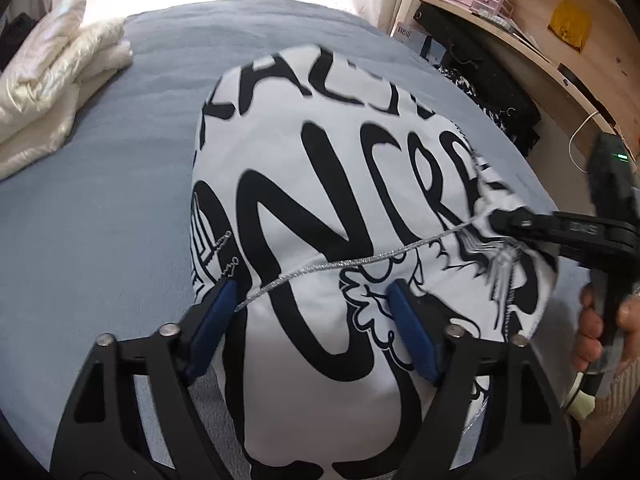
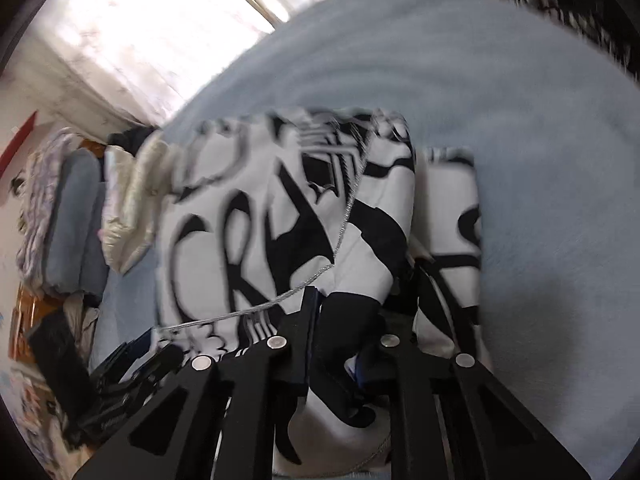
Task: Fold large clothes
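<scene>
Now we see the white shirt [image 1: 304, 208] with big black letters lying on the blue bed [image 1: 120, 160]. Our left gripper [image 1: 310, 300] is wide open over the shirt. Our right gripper [image 1: 494, 216] pinches the shirt's edge tight.

My left wrist camera looks down close over the printed garment [image 1: 320, 208] on the blue bedspread [image 1: 120, 168]. My right wrist camera views both, tilted, blurred, equally close: garment centre frame, bedspread upper right.
</scene>
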The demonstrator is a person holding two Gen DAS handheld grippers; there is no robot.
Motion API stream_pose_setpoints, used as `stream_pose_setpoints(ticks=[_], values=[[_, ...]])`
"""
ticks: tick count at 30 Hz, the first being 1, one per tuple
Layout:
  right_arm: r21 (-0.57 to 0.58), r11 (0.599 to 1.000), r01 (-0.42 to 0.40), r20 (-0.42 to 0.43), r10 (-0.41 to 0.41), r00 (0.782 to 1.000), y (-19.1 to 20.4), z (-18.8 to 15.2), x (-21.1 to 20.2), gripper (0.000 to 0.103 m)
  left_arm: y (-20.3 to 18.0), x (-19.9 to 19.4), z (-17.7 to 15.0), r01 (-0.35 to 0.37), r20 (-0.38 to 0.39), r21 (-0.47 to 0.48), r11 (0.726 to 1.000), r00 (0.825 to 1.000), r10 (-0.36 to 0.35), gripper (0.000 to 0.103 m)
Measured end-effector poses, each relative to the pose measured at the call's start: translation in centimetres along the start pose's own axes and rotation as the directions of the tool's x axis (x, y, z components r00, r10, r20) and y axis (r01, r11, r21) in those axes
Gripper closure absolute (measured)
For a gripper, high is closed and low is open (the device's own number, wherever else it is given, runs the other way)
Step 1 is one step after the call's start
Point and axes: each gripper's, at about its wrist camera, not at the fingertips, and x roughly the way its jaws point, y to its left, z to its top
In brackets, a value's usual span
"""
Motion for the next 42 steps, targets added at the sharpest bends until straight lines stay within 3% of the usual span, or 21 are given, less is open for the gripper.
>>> stream_pose_setpoints(ticks=[1, 4, 8, 12, 16, 20, 22, 26, 30, 34, 38, 42], values=[[-0.012, 1.0, -0.002, 0.037, 0.003, 0.999, 0.0, -0.3, -1.5, 0.092, -0.3, -0.4, 0.0, 0.004, 0.015, 0.013, 1.0, 1.0, -0.005, 0.057], [-0.054, 0.997, 0.061, 0.059, -0.057, 0.997, -0.5, -1.3, -2.9, 0.092, -1.9, -1.0, 0.0, -0.005, 0.031, 0.068, 0.998, 1.0, 0.003, 0.069], [-0.003, 0.993, 0.116, -0.012, -0.116, 0.993, -2.6, -2.7, 0.1, 0.092, -4.5, 1.1, -1.2, -0.112, 0.034, 0.166, 0.98, 0.994, 0.108, 0.069], [0.033, 0.992, 0.124, 0.002, -0.124, 0.992, -3.7, -3.1, 1.4, 0.09, -5.8, 2.7, -2.1, -0.174, 0.066, 0.216, 0.961, 0.984, 0.163, 0.069], [0.01, 0.989, 0.147, -0.006, -0.147, 0.989, -3.2, -3.2, 0.5, 0.086, -5.9, 2.6, -2.5, -0.17, 0.07, 0.215, 0.962, 0.985, 0.159, 0.069], [0.063, 0.989, 0.137, -0.052, -0.134, 0.99, -1.6, -2.9, 0.0, 0.077, -5.0, 1.4, -2.2, -0.135, 0.064, 0.193, 0.972, 0.99, 0.125, 0.069], [0.057, 0.981, 0.186, -0.06, -0.182, 0.981, -1.0, -2.6, -1.6, 0.071, -4.7, 0.2, -1.5, -0.109, 0.054, 0.177, 0.978, 0.993, 0.101, 0.069], [0.026, 0.968, 0.249, 0.03, -0.25, 0.968, 2.0, -1.0, -4.7, 0.069, -3.5, -2.5, 0.2, -0.097, 0.122, 0.126, 0.987, 0.989, 0.082, 0.069], [0.03, 0.981, 0.194, 0.122, -0.196, 0.973, 4.8, 2.0, -6.2, 0.065, -2.0, -3.0, 3.3, -0.101, 0.15, 0.042, 0.994, 0.984, 0.094, 0.069], [-0.002, 0.988, 0.152, 0.148, -0.15, 0.978, 8.0, 4.8, -3.7, 0.061, -1.2, -1.0, 6.6, -0.108, 0.132, -0.011, 0.994, 0.985, 0.109, 0.069], [-0.052, 0.995, 0.084, 0.084, -0.079, 0.993, 11.3, 7.4, 2.1, 0.061, -2.4, 2.0, 8.8, -0.115, 0.087, 0.015, 0.993, 0.99, 0.113, 0.069], [-0.103, 0.981, 0.164, 0.009, -0.164, 0.986, 10.0, 8.8, 7.7, 0.06, -3.7, 4.9, 9.4, -0.155, 0.08, 0.046, 0.987, 0.985, 0.151, 0.066]])
